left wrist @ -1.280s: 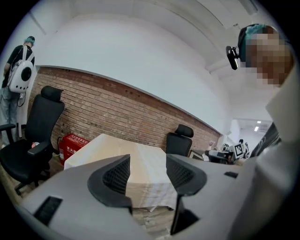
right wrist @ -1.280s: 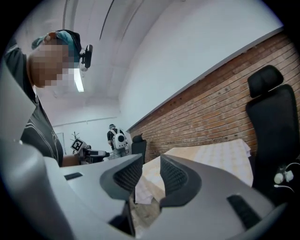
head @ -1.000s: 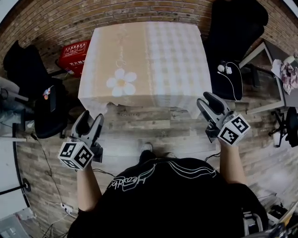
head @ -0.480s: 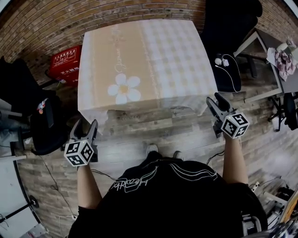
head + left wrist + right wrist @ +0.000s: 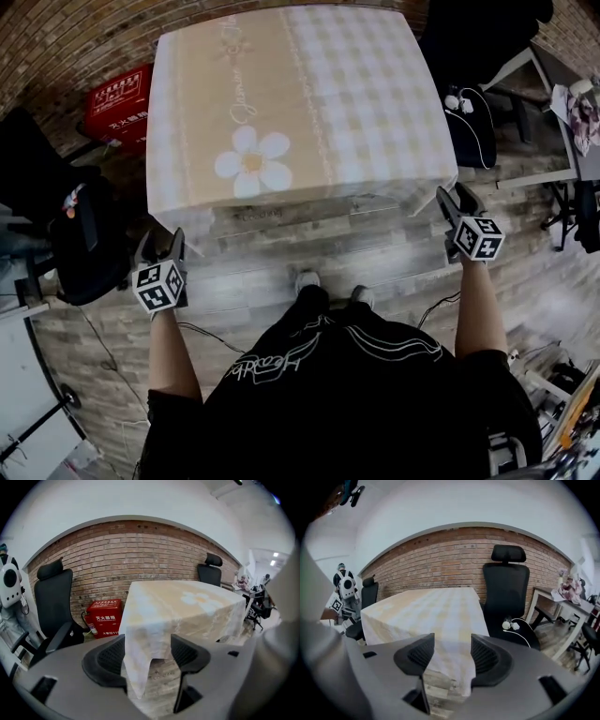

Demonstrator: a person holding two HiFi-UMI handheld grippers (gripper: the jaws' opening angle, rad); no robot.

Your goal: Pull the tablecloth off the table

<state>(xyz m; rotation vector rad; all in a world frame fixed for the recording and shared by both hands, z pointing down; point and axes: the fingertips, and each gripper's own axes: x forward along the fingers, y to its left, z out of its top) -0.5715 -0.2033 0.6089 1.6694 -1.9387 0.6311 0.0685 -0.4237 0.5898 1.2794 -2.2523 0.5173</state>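
Observation:
A beige and white checked tablecloth [image 5: 300,103] with a daisy print covers the square table, its corners hanging down. My left gripper [image 5: 159,246] is low at the near left corner, open. In the left gripper view the hanging corner [image 5: 140,667] shows in the gap of the left gripper [image 5: 147,639], with no pad pressing it. My right gripper [image 5: 457,199] is at the near right corner and its jaws are opening. In the right gripper view the cloth's corner [image 5: 457,667] lies in line with the gap of the right gripper [image 5: 452,639], untouched.
A red box [image 5: 117,94] stands on the floor left of the table by the brick wall. Black office chairs sit at the left [image 5: 84,244] and at the right [image 5: 469,131], the right one with a white cable on its seat. A desk [image 5: 553,103] is far right.
Both grippers have moved forward and outward to the table's near corners. The right jaws have spread wider. The table now looms closer in the head view.

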